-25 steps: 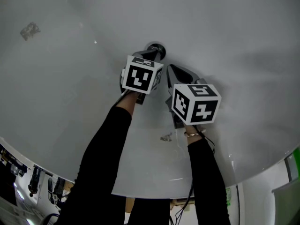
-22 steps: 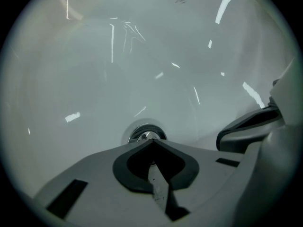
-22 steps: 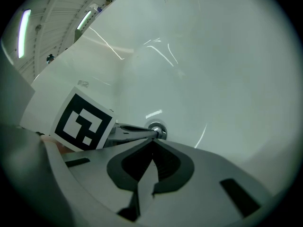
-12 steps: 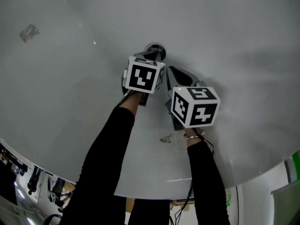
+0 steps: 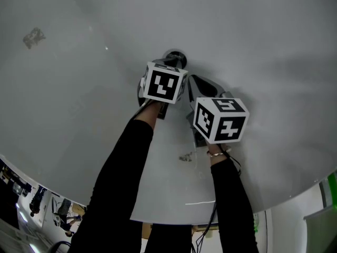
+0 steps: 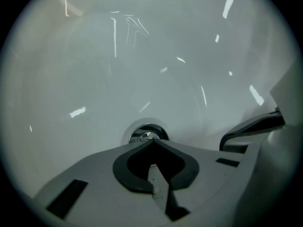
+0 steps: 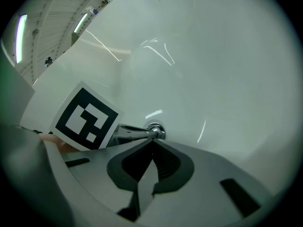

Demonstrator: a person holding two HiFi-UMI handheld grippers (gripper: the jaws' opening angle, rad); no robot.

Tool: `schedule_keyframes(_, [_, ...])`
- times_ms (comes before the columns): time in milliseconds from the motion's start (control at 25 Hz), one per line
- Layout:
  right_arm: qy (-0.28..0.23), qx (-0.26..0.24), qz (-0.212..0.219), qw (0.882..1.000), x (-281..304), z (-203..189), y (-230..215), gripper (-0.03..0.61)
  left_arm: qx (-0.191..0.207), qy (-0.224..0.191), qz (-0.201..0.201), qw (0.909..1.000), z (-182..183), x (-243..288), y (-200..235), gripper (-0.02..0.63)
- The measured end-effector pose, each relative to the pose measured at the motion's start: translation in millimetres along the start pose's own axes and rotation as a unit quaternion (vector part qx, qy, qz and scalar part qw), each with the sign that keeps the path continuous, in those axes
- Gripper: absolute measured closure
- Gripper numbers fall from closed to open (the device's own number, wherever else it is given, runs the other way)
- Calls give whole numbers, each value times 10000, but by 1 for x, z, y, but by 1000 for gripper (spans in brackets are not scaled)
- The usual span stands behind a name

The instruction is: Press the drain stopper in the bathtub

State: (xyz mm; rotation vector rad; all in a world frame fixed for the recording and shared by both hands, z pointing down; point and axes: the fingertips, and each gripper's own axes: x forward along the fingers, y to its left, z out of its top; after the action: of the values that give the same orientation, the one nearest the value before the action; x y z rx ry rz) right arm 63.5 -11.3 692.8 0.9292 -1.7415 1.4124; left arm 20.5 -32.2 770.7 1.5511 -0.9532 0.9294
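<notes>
The round chrome drain stopper [image 5: 177, 56] is set in the floor of the glossy white bathtub [image 5: 79, 99], in the upper middle of the head view. The left gripper [image 5: 172, 63] points down at it from the person's side, its fingers clenched tip to tip with nothing between them. In the left gripper view those joined tips [image 6: 151, 143] lie right at the stopper's [image 6: 143, 135] near edge and hide part of its rim.

In the right gripper view the left gripper's slim nose comes in from the left and reaches the stopper [image 7: 157, 131]. It seems to rest on the stopper's top, though the glare on the chrome makes the contact hard to confirm.

The right gripper [image 7: 152, 142] is likewise clenched on nothing, and its fingers meet in a point just below the stopper in its own view. In the head view the right gripper [image 5: 191, 78] lies just to the right of the left one and a little nearer the person. It is near the stopper but apart from it.

The two grippers' marker cubes stand close side by side above the tub floor. The person's black sleeves [image 5: 124, 178] run back from them to the tub's near rim.
</notes>
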Motion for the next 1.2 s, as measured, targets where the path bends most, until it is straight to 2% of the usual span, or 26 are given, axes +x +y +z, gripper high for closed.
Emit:
schedule_keyframes(160, [0,-51,-30,10000,-3,1,-1,577,162,-73,67,9998,0,-3,-1,606])
schedule_keyframes(680, [-20,-81,-168,9998,-16,6,-4,577,124,-142,21,9998,1,-13,-5,606])
schedule_keyframes(1200, [-67,-196,-85,9997,-12,13,23,577,163,-228,-82,9996,11,-46,6,606])
